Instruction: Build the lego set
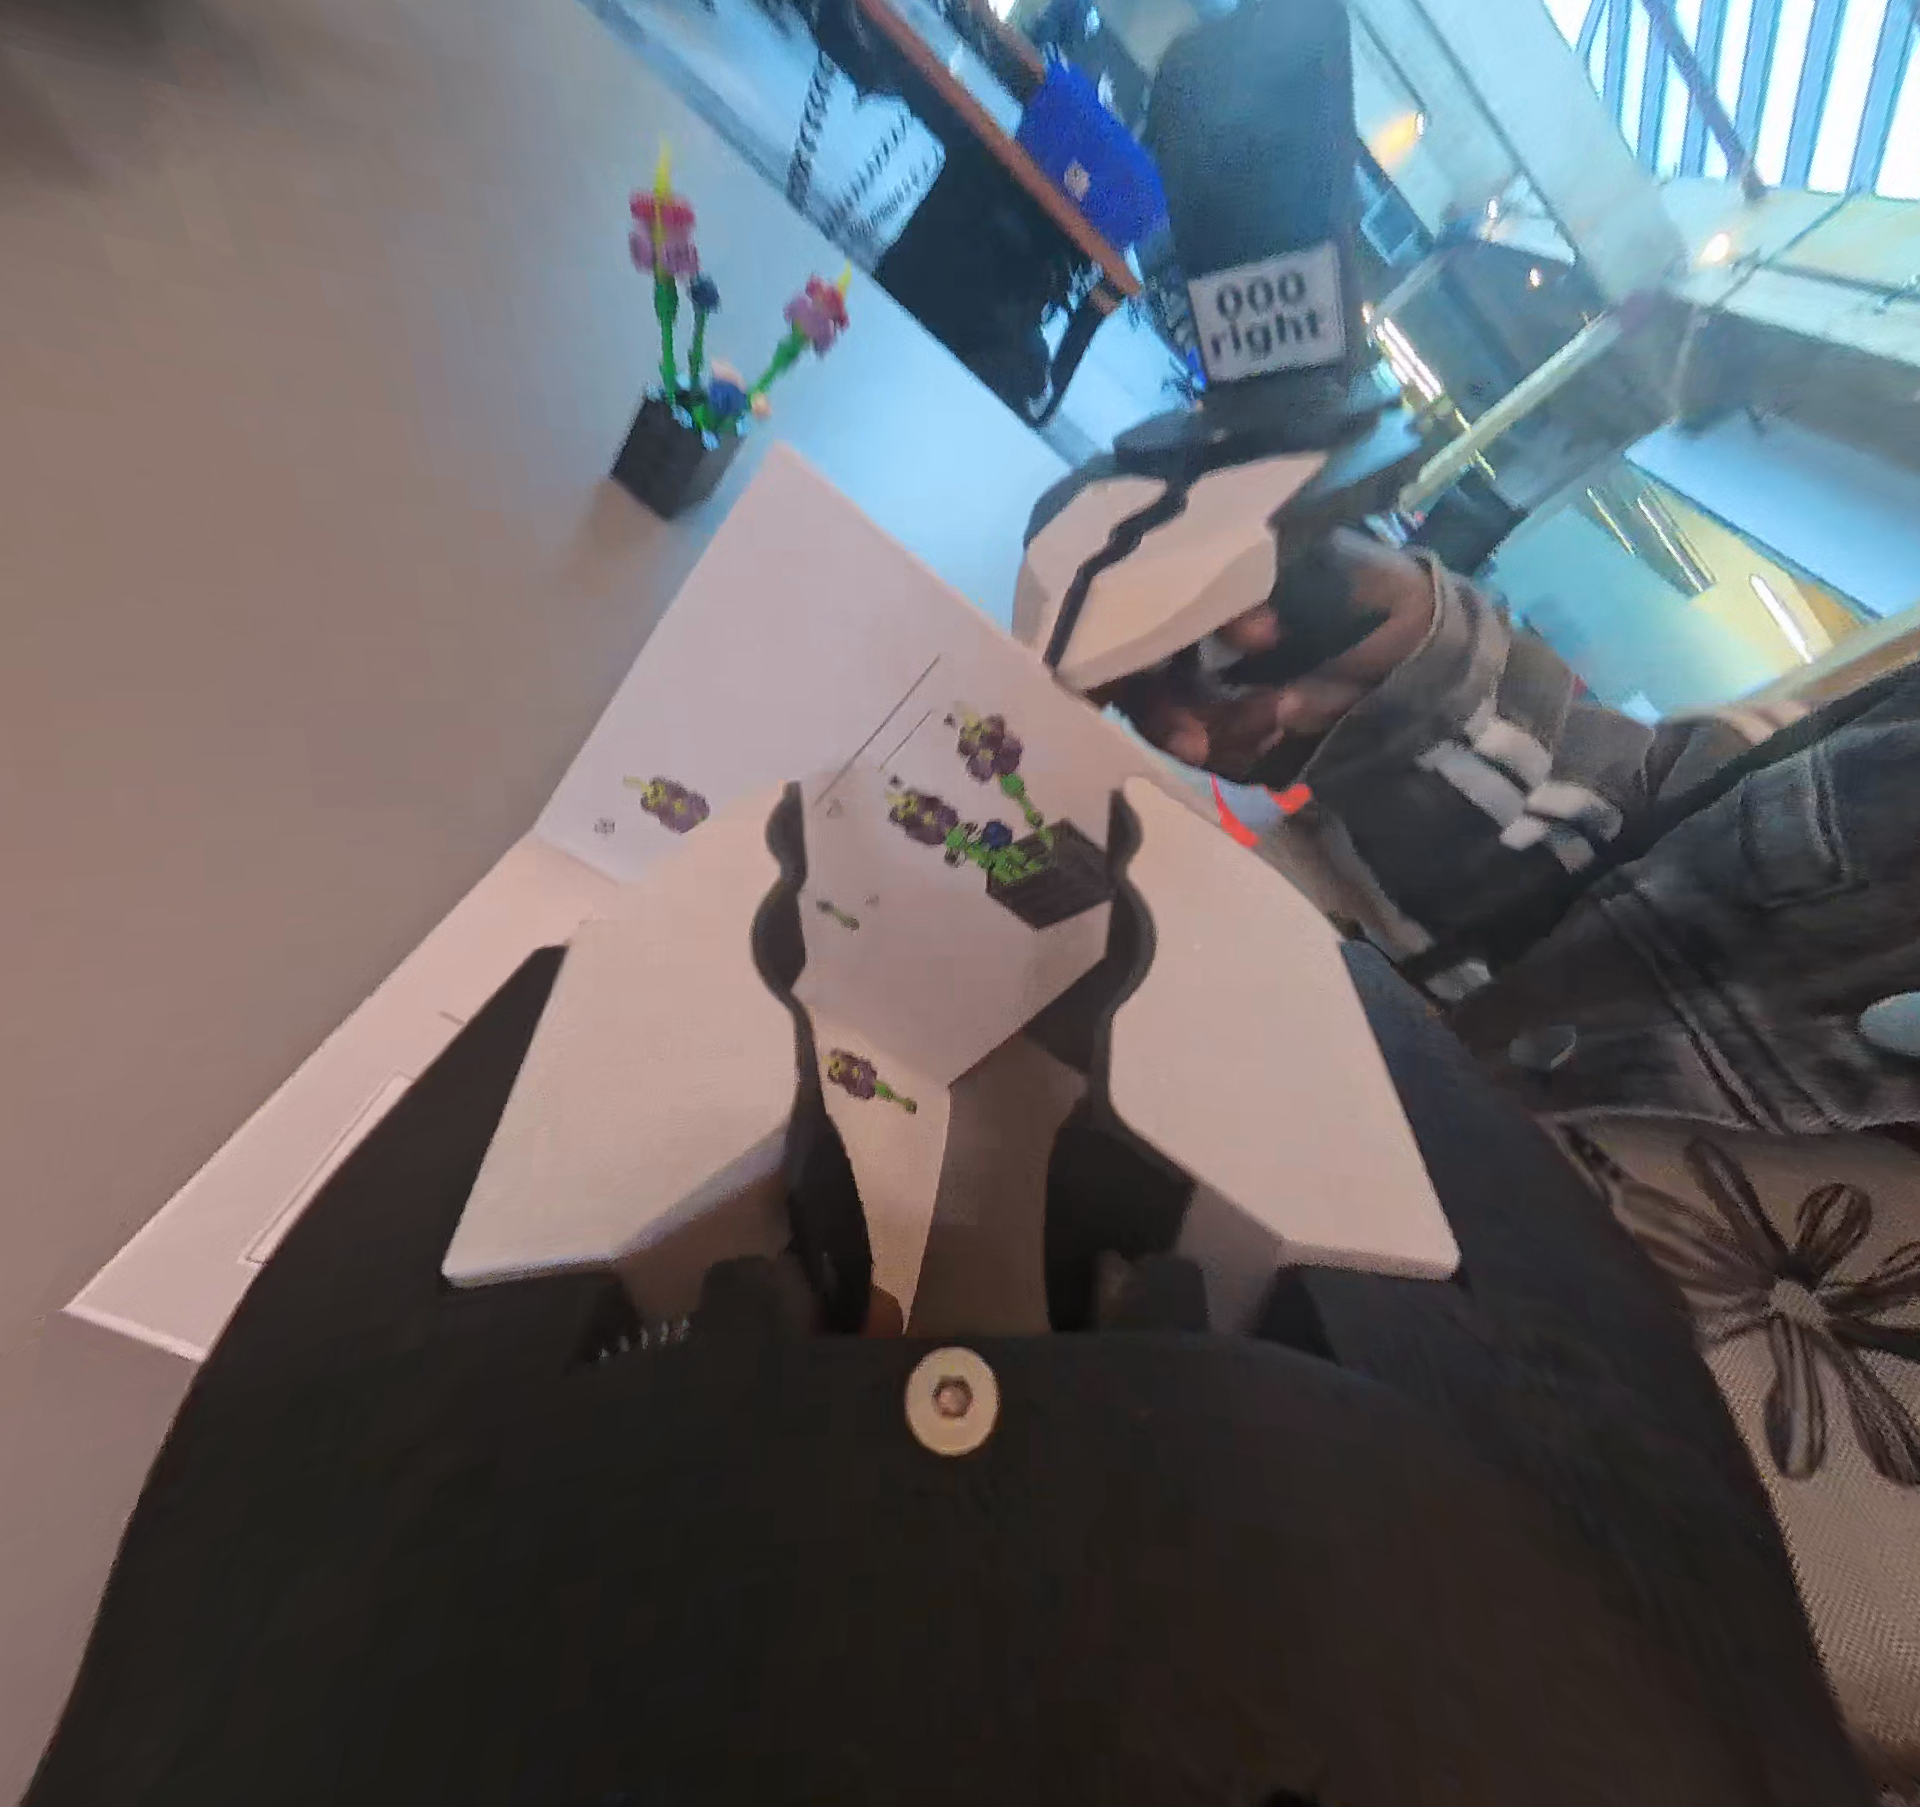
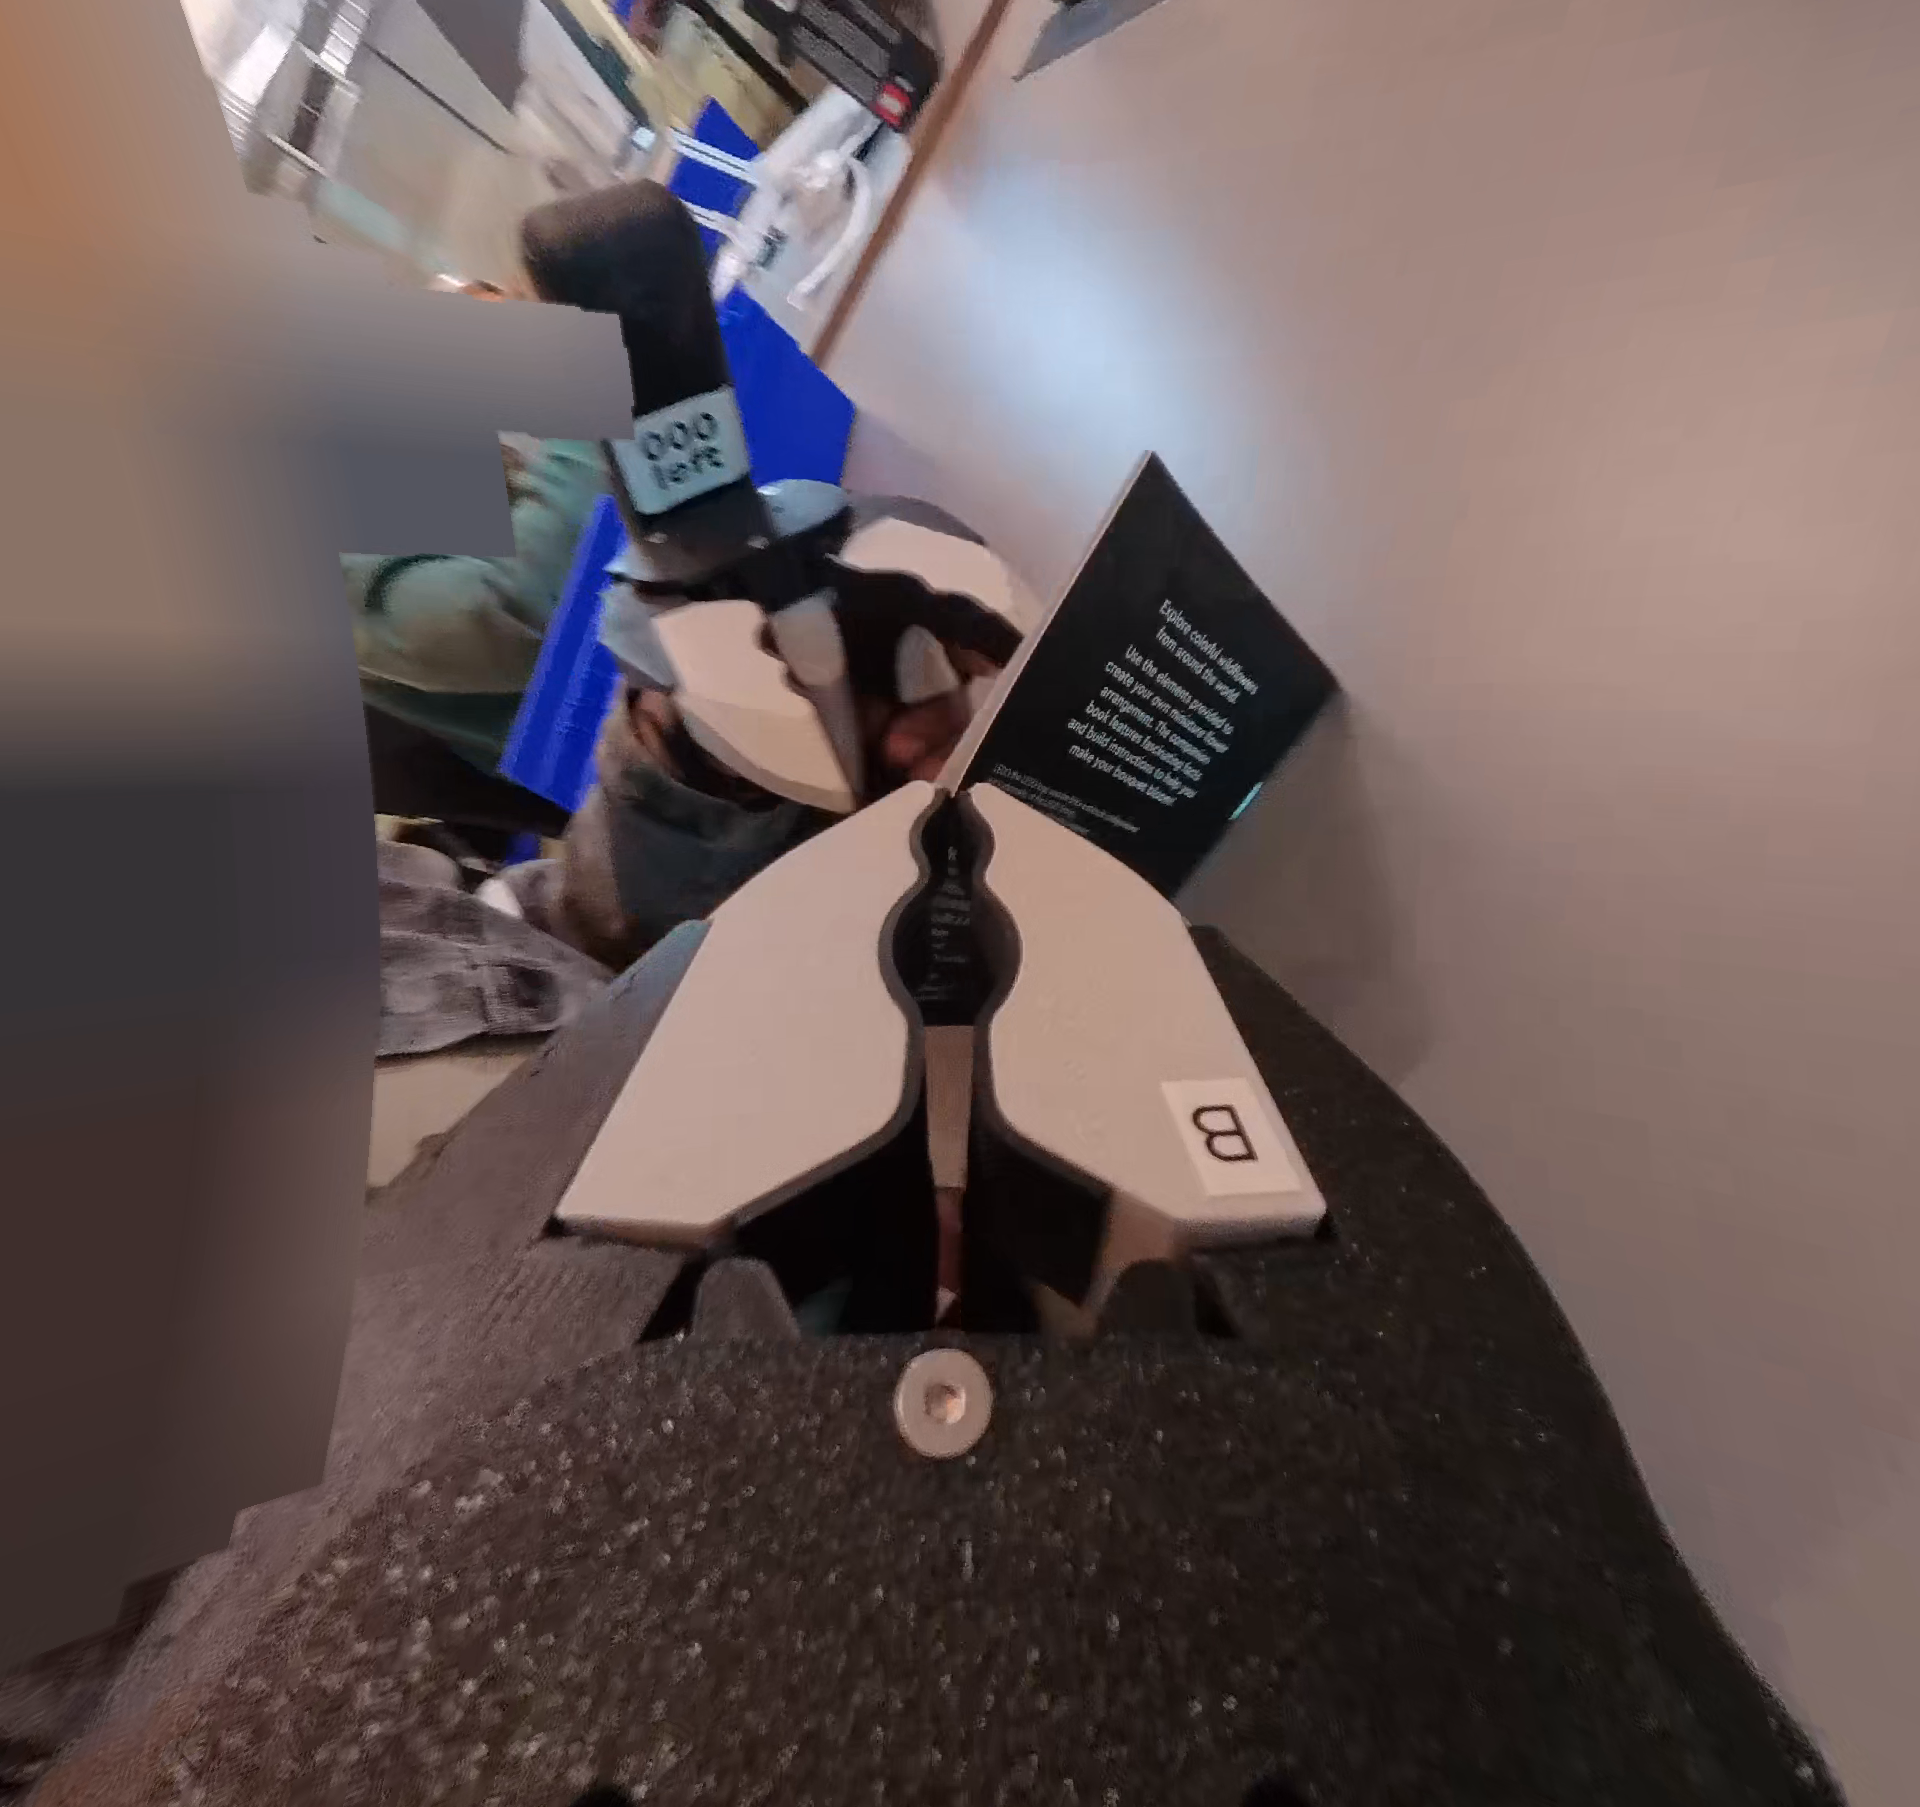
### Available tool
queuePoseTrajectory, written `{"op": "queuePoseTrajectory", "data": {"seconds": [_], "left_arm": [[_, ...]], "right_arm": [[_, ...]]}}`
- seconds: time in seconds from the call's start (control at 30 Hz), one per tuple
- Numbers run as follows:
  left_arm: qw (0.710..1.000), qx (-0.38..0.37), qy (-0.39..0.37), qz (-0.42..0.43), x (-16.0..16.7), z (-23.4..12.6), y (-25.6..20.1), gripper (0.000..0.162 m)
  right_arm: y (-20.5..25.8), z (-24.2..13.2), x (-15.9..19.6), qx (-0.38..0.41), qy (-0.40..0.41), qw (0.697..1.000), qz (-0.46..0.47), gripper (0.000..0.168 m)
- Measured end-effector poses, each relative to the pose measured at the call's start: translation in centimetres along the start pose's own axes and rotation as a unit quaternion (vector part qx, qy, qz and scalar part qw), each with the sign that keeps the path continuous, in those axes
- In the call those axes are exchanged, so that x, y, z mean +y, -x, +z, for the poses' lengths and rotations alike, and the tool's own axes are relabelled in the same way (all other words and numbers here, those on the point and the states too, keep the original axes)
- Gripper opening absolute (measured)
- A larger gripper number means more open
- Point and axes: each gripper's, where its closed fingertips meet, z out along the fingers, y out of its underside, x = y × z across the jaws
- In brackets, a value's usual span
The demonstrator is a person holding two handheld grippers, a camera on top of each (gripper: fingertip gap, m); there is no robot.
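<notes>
The white instruction booklet (image 1: 821, 614) lies open on the table, with flower pictures on its pages. My left gripper (image 1: 956, 812) is open, and a lifted page (image 1: 935, 968) stands between its fingers. My right gripper (image 2: 951, 799) is shut on the booklet's black back cover (image 2: 1153, 677) and holds it tilted up. The right gripper also shows in the left wrist view (image 1: 1143, 573), at the booklet's far edge. The left gripper also shows in the right wrist view (image 2: 821, 687), just beyond the cover. A lego flower build in a black pot (image 1: 675, 453) stands on the table behind the booklet.
The pale table (image 1: 260, 562) stretches left and behind the booklet, and also shows in the right wrist view (image 2: 1507, 407). A person's denim sleeve (image 1: 1714, 926) and a floral cloth (image 1: 1787, 1342) are at the right. A blue bag (image 1: 1091, 157) sits beyond the table edge. Both grippers' tips are close together, under 4 cm apart.
</notes>
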Motion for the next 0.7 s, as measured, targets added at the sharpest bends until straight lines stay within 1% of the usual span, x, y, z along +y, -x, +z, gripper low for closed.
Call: {"op": "queuePoseTrajectory", "data": {"seconds": [0.07, 0.1, 0.2, 0.27, 0.37, 0.47, 0.57, 0.7], "left_arm": [[0.999, -0.016, -0.027, 0.014, -1.3, -0.1, -0.7, 0.060], [0.999, -0.030, -0.031, 0.020, -1.7, 0.0, -0.8, 0.063], [0.998, -0.048, -0.014, 0.033, -1.6, 0.9, -1.3, 0.067], [0.998, -0.062, -0.017, 0.023, -1.5, 1.0, -0.9, 0.068], [0.995, -0.093, -0.017, 0.011, -1.1, 0.4, 0.0, 0.068], [0.994, -0.107, -0.005, 0.009, -0.4, 0.0, 0.3, 0.068], [0.995, -0.102, -0.007, 0.003, -0.3, -0.2, 0.0, 0.067], [0.995, -0.100, -0.010, -0.007, 0.0, -0.9, 0.1, 0.061]], "right_arm": [[0.2, 0.2, -0.1, 0.032, 0.003, 0.999, -0.033, 0.000], [0.4, 0.4, -0.1, 0.036, 0.002, 0.999, -0.041, 0.000], [0.9, 1.1, -0.1, 0.023, -0.014, 0.999, -0.032, 0.001], [1.1, 1.4, -0.1, 0.012, -0.030, 0.999, -0.023, 0.001], [1.2, 1.6, -0.1, 0.008, -0.047, 0.999, -0.022, 0.002], [1.4, 1.9, 0.0, 0.005, -0.050, 0.998, -0.025, 0.001], [1.4, 2.0, 0.0, 0.007, -0.048, 0.998, -0.033, 0.001], [1.3, 1.8, -0.1, 0.005, -0.049, 0.998, -0.031, 0.001]]}}
